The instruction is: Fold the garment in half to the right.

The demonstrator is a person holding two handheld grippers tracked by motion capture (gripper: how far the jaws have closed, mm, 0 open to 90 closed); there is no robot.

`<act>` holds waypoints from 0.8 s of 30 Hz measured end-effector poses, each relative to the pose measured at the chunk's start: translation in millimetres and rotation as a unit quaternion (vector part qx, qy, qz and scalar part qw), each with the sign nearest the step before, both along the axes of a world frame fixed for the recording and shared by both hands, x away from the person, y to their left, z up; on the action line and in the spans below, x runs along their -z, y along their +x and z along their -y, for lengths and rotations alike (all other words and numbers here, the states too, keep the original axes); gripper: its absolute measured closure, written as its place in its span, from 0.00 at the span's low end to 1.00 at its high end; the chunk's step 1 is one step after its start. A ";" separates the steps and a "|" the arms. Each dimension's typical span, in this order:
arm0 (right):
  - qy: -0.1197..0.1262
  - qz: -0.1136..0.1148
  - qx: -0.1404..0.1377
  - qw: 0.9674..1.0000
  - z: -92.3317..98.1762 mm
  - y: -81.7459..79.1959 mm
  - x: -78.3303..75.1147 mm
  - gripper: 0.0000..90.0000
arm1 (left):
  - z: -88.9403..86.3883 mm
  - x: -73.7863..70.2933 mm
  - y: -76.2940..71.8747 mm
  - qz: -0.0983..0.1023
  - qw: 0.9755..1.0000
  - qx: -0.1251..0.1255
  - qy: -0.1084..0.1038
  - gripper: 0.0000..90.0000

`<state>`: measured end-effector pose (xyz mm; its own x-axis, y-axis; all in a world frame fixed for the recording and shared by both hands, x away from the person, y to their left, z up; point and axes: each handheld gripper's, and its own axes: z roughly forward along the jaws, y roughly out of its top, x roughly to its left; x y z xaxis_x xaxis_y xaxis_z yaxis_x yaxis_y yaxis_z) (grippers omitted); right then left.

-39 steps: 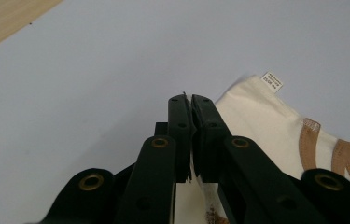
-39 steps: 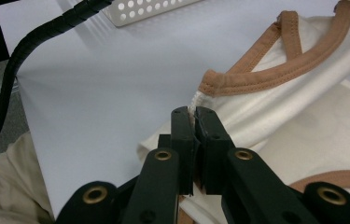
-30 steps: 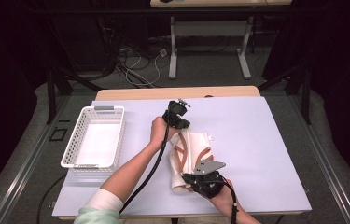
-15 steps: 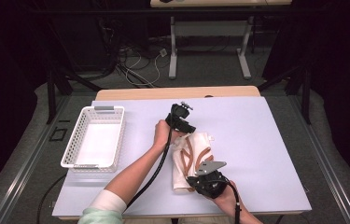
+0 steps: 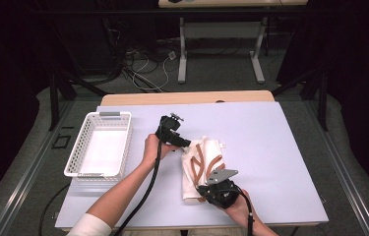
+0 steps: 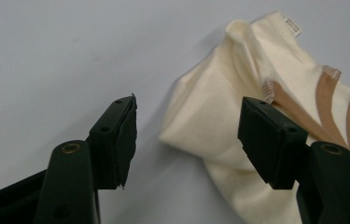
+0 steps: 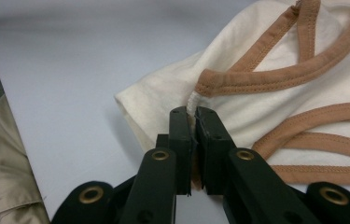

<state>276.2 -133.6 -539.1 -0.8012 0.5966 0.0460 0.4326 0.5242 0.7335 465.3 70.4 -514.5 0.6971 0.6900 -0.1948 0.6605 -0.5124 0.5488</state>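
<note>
Nearest the person, the right gripper (image 5: 206, 192) pinches the cream garment's (image 5: 202, 164) near edge on the table (image 5: 270, 147), while the left gripper (image 5: 186, 144), jaws just opened and empty, likely needs a fresh hold on its far corner for folding.

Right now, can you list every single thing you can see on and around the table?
Cream cloth garment with tan-brown trim: one, cream and tan, crumpled on the table's middle, nearer the person.
White plastic mesh basket: one, white, at the table's left side, nothing visible inside.
Pale lavender table top: one, with a wooden strip along its far edge.
Grey metal-legged stand: one, on the floor beyond the table, loose cables beside it.
Left gripper: one, black, fingers apart and just been opening, cloth edge lying between them unpinched.
Right gripper: one, black, fingers shut on the garment's near edge.
Person's forearms: two, coming in from the near side, the left one with a white sleeve.
</note>
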 end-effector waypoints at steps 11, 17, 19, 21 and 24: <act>-0.005 -0.003 0.004 1.000 1.9 0.2 1.6 0.95 | -4.5 16.7 1.8 -0.032 0.999 0.024 -0.029 0.63; -0.005 -0.003 0.006 1.000 1.6 0.2 3.6 0.95 | -0.7 25.0 2.2 -0.027 0.998 0.025 -0.060 0.92; -0.004 -0.001 0.007 1.000 1.7 -0.4 3.2 0.95 | 1.8 23.9 2.0 -0.015 0.998 0.030 -0.049 0.94; -0.004 0.001 0.008 1.000 2.0 -1.0 2.5 0.95 | 1.6 21.7 3.5 -0.010 0.998 0.033 -0.045 0.94; -0.002 0.002 0.011 1.000 2.7 -2.5 1.3 0.95 | 0.4 20.1 6.4 -0.003 0.999 0.030 -0.039 0.94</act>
